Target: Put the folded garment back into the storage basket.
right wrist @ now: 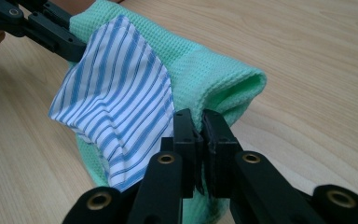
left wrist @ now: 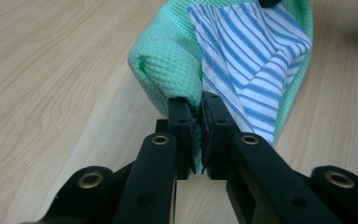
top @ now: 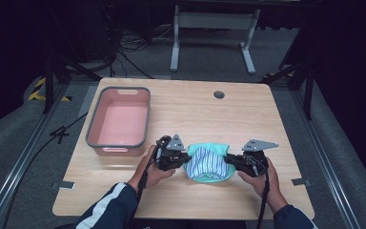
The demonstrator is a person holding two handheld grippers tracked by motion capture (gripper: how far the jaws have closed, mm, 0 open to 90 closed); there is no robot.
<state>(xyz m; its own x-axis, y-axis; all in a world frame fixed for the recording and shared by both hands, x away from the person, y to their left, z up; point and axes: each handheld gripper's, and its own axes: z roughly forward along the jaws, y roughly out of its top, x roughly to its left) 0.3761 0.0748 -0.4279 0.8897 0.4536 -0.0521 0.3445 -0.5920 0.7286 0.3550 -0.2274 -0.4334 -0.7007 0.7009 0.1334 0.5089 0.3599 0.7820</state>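
Holding both hands low over the tabletop (top: 195, 114), left gripper (top: 185, 159) and right gripper (top: 228, 159) facing inward; jaws pinching opposite edges of the green cloth (top: 209, 163) stretched between them; pink bin (top: 119, 121) well apart.

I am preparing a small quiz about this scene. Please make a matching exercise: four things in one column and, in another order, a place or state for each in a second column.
Things:
1. pink bin
2. green cloth
3. left gripper
4. round hole

Places or states:
A. in the table top, near the far edge
B. shut on the left edge of the cloth
C. standing at the left of the table, nothing inside
D. held between two grippers, with a blue-striped lining

Pairs: 1-C, 2-D, 3-B, 4-A
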